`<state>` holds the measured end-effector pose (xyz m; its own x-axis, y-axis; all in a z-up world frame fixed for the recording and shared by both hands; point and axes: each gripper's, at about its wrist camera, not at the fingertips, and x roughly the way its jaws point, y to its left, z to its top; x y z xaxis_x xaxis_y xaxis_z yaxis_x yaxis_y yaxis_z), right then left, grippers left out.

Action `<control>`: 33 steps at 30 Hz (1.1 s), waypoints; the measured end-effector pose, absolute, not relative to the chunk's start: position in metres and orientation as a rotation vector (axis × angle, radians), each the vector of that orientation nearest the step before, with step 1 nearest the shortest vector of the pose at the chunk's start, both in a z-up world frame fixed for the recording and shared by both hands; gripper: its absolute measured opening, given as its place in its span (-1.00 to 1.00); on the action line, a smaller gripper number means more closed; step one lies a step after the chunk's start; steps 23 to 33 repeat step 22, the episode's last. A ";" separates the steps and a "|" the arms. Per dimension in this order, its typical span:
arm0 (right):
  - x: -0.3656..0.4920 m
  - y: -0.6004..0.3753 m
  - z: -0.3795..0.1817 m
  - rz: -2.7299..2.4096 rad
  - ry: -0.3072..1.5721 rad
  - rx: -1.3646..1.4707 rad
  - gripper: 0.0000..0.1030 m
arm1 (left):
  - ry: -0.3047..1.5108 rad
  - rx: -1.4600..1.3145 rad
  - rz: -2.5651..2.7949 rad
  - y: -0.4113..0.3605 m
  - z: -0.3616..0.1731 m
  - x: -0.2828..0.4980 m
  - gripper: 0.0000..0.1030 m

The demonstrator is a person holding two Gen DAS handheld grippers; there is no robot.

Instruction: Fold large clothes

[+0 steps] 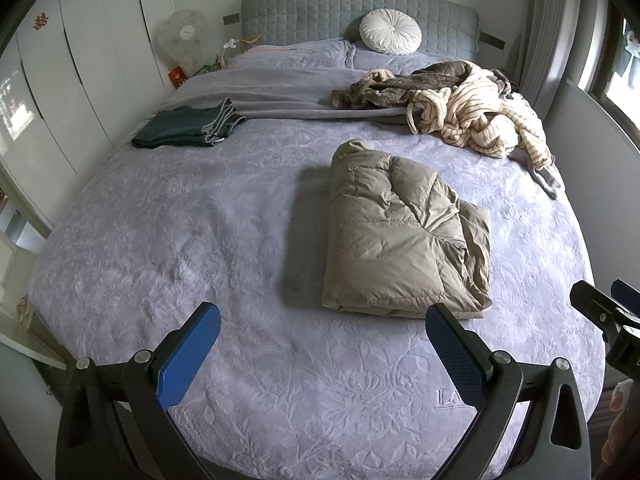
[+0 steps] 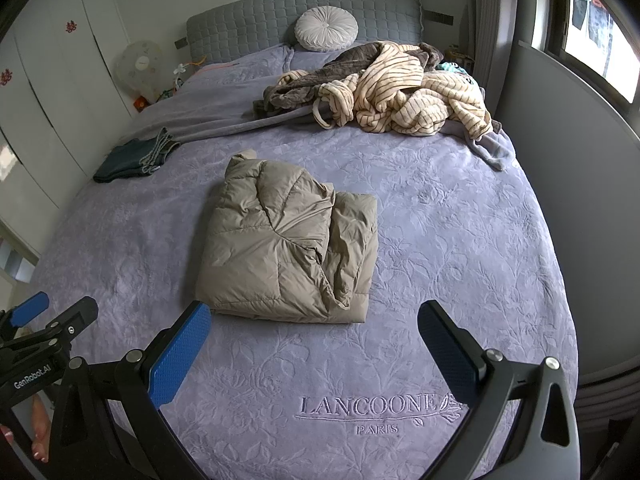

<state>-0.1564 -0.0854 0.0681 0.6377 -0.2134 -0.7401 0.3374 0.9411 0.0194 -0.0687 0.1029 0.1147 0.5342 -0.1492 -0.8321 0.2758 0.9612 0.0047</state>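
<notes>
1. Both claws are released. We hold the left gripper (image 1: 324, 344) with its blue pads spread wide above the foot of the bed, nothing between them; the right gripper (image 2: 314, 344) hangs likewise, fingers wide apart and empty.
2. Each gripper shows at the edge of the other's view, side by side and apart.
3. We note the puffy khaki jacket (image 2: 288, 244) lying folded into a thick rectangle on the lavender bedspread (image 2: 460, 240), near mid-bed, just beyond both sets of fingers and touching neither.
4. Its right part is creased and bunched; the left part lies smoother.
5. Farther up on the right, near the headboard (image 1: 312, 8), a heap of unfolded clothes (image 2: 400, 92) — cream striped fleece tangled with grey-brown fabric.
6. On the left edge, folded dark green trousers (image 1: 188, 126) lie flat.
7. A round white cushion (image 1: 390, 32) leans against the headboard.
8. Stitched lettering "LANCOONE PARIS" (image 2: 372, 412) sits between the right gripper's fingers.
</notes>
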 end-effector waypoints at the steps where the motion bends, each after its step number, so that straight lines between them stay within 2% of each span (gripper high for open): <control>1: -0.156 -0.085 0.068 -0.316 0.822 0.161 0.99 | 0.976 0.142 -0.255 0.103 0.115 -0.069 0.99; 33: -0.156 -0.085 0.068 -0.319 0.824 0.163 0.99 | 0.969 0.136 -0.248 0.105 0.112 -0.069 0.99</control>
